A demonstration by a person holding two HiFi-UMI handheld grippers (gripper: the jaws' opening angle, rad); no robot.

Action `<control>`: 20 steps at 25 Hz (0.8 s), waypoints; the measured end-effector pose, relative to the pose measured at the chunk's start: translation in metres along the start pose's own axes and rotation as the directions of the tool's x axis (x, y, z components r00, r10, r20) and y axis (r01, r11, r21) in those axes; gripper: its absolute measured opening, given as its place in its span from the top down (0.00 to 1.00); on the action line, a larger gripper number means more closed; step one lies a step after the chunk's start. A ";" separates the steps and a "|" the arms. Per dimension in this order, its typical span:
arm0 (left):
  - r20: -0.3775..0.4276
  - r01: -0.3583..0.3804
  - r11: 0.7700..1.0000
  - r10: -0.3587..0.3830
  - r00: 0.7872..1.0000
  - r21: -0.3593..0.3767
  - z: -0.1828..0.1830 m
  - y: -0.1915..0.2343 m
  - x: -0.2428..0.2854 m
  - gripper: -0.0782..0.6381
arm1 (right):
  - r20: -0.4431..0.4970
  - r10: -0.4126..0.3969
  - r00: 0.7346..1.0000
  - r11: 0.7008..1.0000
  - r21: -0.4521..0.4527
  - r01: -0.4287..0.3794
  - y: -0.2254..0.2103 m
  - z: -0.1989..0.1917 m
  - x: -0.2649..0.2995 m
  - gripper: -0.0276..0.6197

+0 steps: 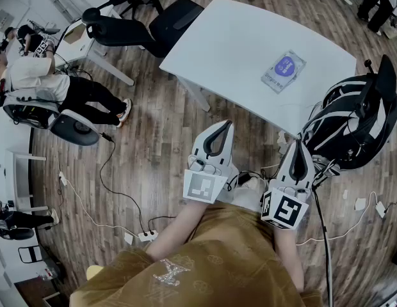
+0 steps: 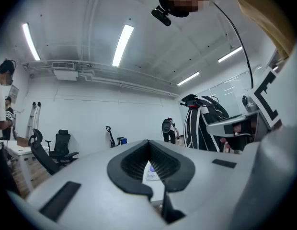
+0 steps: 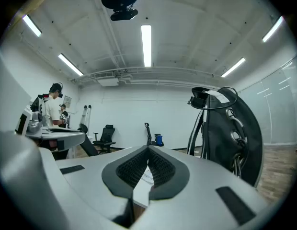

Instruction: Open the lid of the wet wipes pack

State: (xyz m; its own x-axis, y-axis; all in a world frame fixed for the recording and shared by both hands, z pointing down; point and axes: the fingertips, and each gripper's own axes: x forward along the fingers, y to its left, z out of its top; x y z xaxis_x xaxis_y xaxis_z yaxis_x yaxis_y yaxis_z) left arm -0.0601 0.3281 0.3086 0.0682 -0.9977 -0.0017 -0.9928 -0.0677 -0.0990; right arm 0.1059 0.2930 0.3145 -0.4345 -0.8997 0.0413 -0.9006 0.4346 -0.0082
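Evidently in mid-approach, the left tool and right tool are both clenched on nothing and held level, short of the counter, where the wet wipes pack lies flat near the right edge with bare top around it.

- An office or lab workroom: wood-plank floor and bare white walls.
- Black swivel chairs stand by a white tabletop.
- Long strip lights run along the ceiling, beside a glass partition.
- A power strip and cables lie on the floor; a person sits nearby.
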 end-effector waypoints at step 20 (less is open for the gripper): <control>0.056 0.110 0.992 -0.106 0.993 -0.059 0.001 0.065 0.133 0.88 | 0.034 -0.110 0.993 0.994 -0.018 0.110 -0.006 0.019 0.123 0.95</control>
State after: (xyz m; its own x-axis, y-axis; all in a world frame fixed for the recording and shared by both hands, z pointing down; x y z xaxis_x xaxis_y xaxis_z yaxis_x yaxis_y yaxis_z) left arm -0.1158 0.1908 0.3013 0.1788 -0.9828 -0.0467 -0.9834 -0.1770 -0.0401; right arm 0.0574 0.1789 0.3006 -0.3332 -0.9428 0.0080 -0.9427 0.3333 0.0149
